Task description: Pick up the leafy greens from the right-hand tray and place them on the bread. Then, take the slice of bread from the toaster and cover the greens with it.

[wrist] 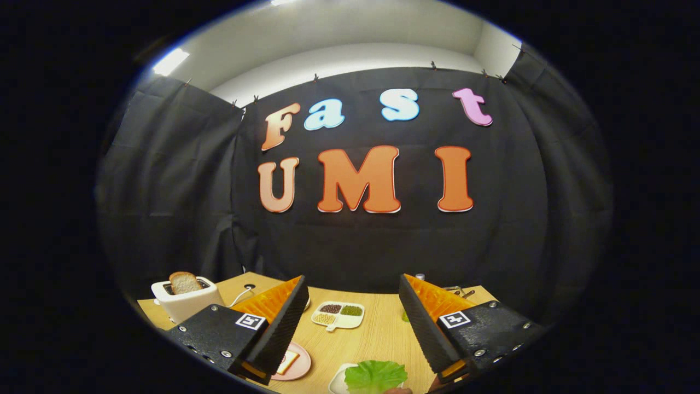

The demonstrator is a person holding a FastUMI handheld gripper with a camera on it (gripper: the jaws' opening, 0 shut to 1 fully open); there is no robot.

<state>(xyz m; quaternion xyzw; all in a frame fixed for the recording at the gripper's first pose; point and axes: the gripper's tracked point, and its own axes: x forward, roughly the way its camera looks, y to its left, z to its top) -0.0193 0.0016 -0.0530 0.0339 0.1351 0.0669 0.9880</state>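
Gripper view: gripper (350, 323) wide apart (toaster (186, 300) beside).

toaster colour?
White toaster, seen in the gripper view, beyond the open gripper, with a browned bread slice sticking up from it.

A toaster (185, 302) stands far left on the table (377, 334), bread slice (184, 282) in it; leafy greens (375, 375) lie nearest.

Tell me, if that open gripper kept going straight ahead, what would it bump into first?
Probably the divided snack dish lying on the table just beyond the open gripper; if the gripper passes above it, then the black cloth wall. Depth is unclear.
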